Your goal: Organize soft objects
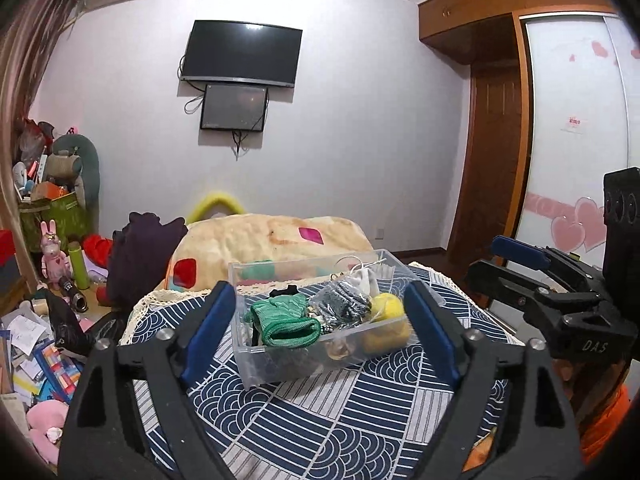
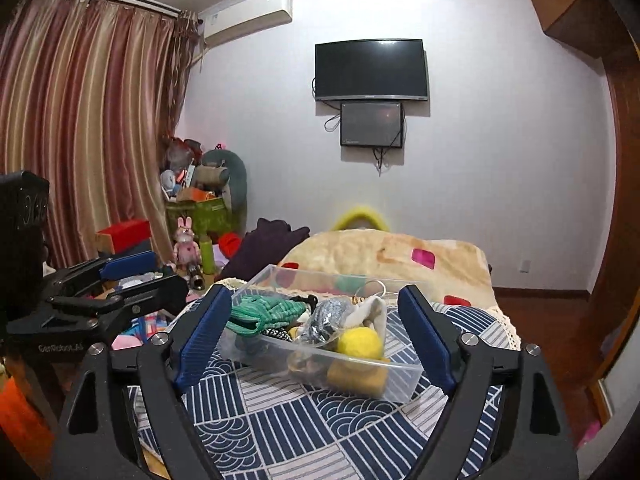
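A clear plastic bin [image 1: 256, 364] [image 2: 396, 384] sits on a table with a blue-and-white patterned cloth [image 1: 320, 420] [image 2: 320, 428]. In it lie a green knitted pouch [image 1: 286, 320] [image 2: 264, 312], a grey knitted piece [image 1: 344, 306] [image 2: 328, 316], a yellow ball [image 1: 388, 306] [image 2: 360, 342], a white cloth piece [image 1: 366, 278] [image 2: 370, 312] and a yellow sponge [image 2: 356, 378]. My left gripper [image 1: 320, 328] is open and empty, in front of the bin. My right gripper [image 2: 316, 332] is open and empty, also in front of it. Each gripper shows at the edge of the other's view.
A blanket-covered cushion [image 1: 272, 248] [image 2: 384, 256] lies behind the bin. A dark purple garment [image 1: 140, 260] [image 2: 264, 248] is to its left. Toys, boxes and papers clutter the floor at left [image 1: 48, 320]. A wardrobe [image 1: 580, 120] stands at right.
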### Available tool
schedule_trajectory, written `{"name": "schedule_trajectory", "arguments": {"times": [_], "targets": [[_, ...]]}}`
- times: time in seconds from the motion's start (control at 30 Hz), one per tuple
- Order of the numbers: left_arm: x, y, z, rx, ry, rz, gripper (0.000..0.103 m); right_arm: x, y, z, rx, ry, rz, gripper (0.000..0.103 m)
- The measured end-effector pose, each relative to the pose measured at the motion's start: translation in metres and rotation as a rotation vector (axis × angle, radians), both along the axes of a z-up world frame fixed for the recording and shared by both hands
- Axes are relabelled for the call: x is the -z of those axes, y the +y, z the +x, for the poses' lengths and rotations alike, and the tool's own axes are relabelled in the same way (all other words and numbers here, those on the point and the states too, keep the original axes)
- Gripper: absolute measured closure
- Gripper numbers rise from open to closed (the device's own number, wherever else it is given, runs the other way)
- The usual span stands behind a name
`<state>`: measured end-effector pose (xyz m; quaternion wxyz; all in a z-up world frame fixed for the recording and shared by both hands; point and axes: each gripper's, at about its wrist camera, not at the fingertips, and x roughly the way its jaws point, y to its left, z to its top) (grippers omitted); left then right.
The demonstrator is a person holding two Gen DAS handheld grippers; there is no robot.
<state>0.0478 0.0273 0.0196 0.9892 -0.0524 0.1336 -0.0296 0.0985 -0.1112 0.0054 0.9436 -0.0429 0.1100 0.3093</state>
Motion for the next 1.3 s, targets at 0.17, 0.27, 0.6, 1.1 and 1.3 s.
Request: {"name": "schedule_trajectory", "arguments": {"times": [0.17, 0.27, 0.6, 1.1, 1.3], "targets": [[0.001, -0.006, -0.011, -0.01, -0.028, 0.01, 0.004, 0.005, -0.005, -0.005, 0.017, -0.005, 0.023, 0.005], [0.001, -0.008, -0.015, -0.026, -0.039, 0.023, 0.002, 0.007, -0.006, -0.006, 0.023, -0.005, 0.026, 0.005], [0.005, -0.011, -0.017, -0.04, -0.046, 0.031, 0.001, 0.009, -0.009, -0.011, 0.035, -0.016, 0.025, 0.004], [0.005, -0.011, -0.019, -0.046, -0.045, 0.03, 0.0, 0.009, -0.01, -0.013, 0.038, -0.018, 0.026, 0.003], [0.005, -0.01, -0.02, -0.048, -0.042, 0.029, 0.0, 0.006, -0.013, -0.016, 0.048, -0.018, 0.037, 0.003]]}}
